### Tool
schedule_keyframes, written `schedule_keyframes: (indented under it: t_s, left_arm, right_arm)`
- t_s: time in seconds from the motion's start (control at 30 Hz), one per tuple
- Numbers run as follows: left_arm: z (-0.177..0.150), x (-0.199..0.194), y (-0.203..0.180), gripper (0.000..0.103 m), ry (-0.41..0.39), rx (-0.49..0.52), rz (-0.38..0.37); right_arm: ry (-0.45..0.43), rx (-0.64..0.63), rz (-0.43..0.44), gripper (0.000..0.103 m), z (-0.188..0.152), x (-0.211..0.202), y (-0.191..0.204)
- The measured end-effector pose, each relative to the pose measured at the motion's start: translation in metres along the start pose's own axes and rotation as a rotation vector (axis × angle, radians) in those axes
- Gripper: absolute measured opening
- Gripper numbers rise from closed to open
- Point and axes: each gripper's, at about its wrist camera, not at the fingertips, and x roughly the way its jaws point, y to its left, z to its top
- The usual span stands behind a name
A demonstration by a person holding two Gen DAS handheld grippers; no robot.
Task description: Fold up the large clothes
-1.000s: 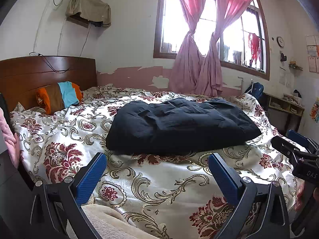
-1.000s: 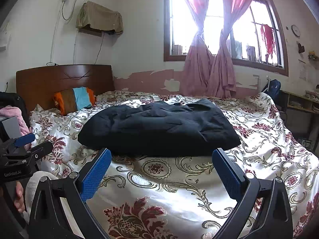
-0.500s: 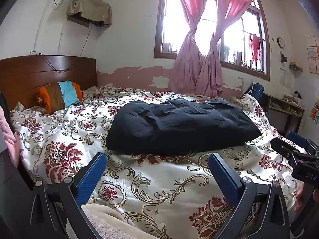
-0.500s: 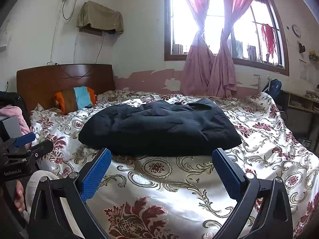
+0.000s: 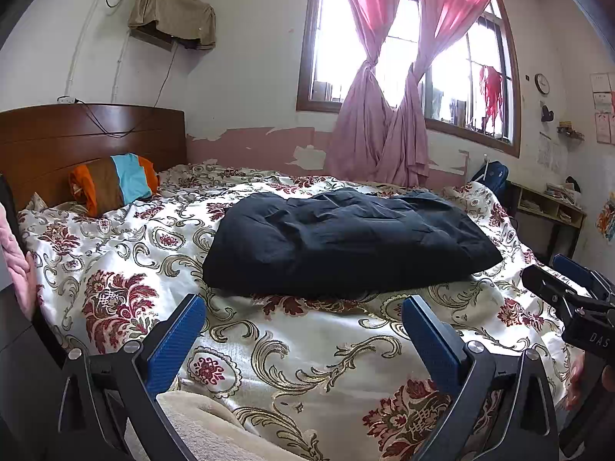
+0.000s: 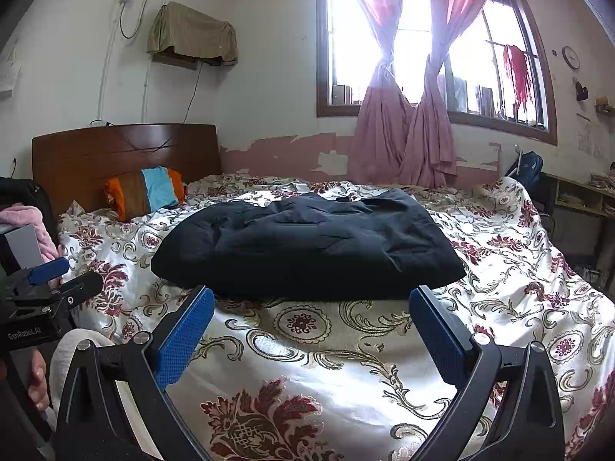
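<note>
A dark navy garment [image 5: 346, 242] lies folded into a thick rectangle in the middle of the bed; the right wrist view shows the same garment [image 6: 307, 246]. My left gripper [image 5: 303, 330] hovers open over the near edge of the bed, short of the garment, with nothing between its blue pads. Held level beside it, my right gripper [image 6: 311, 322] is also open and empty, its fingertips just short of the garment's near edge. Each gripper appears at the edge of the other's view.
A floral bedspread [image 5: 127, 269] covers the bed [image 6: 519, 269]. A striped orange and blue pillow [image 5: 115, 186] leans on the wooden headboard [image 5: 77, 134]. A beige cloth [image 5: 215, 430] lies at the near edge. Pink fabric [image 6: 34, 226] is at the left, a low shelf [image 5: 549, 207] at the right.
</note>
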Motion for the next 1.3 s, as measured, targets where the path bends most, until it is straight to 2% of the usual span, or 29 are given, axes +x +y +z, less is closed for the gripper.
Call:
schedule_keyframes:
  t_s: [1.3]
  left_arm:
    - [-0.0051, -0.0003, -0.0018, 0.103, 0.008, -0.005, 0.0]
  right_arm:
    - [0.004, 0.0, 0.009, 0.1, -0.0024, 0.0005, -0.0008]
